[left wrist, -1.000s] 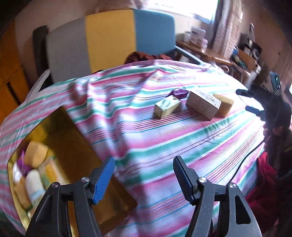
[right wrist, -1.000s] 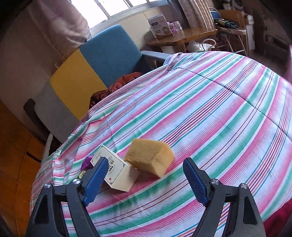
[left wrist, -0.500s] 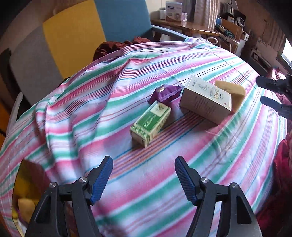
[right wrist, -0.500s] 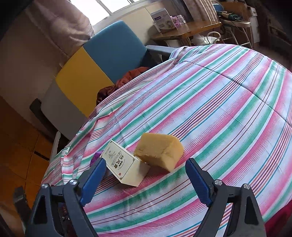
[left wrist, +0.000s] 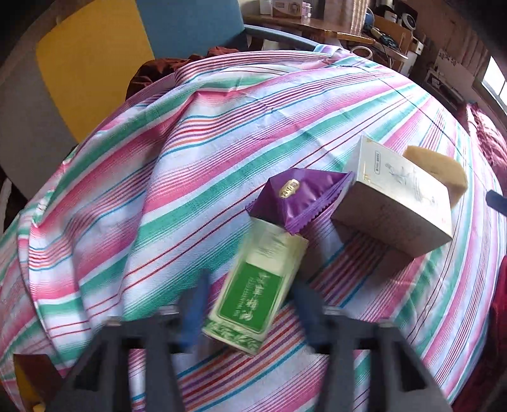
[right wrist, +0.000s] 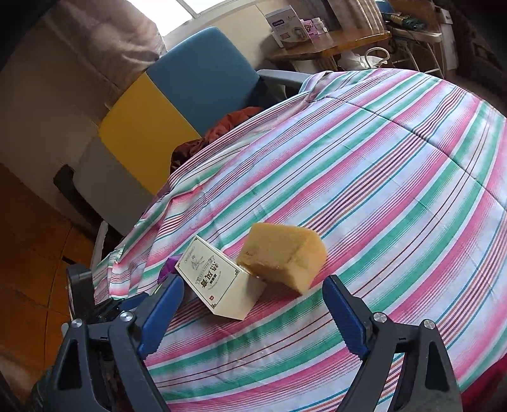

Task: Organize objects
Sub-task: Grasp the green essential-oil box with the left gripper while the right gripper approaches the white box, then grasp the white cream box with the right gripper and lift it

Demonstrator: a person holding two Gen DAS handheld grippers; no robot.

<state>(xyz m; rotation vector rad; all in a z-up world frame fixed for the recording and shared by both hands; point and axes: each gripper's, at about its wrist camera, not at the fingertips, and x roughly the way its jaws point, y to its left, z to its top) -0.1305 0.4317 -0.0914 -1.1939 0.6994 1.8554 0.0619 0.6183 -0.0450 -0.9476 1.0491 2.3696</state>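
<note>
Striped cloth (right wrist: 380,177) in pink, green, white and blue covers the desk, rumpled into folds at its far-left side. Behind the desk stands an armchair (right wrist: 202,79) with blue, yellow and grey back panels; a dark red garment (right wrist: 228,126) lies on its seat. Right of the armchair, a wooden side table (right wrist: 332,44) carries a white carton (right wrist: 286,27) and small bottles. Above the armchair, a window (right wrist: 190,6) admits daylight beside a pale curtain (right wrist: 104,44). Left of the armchair, orange-brown floor tiles (right wrist: 28,253).
</note>
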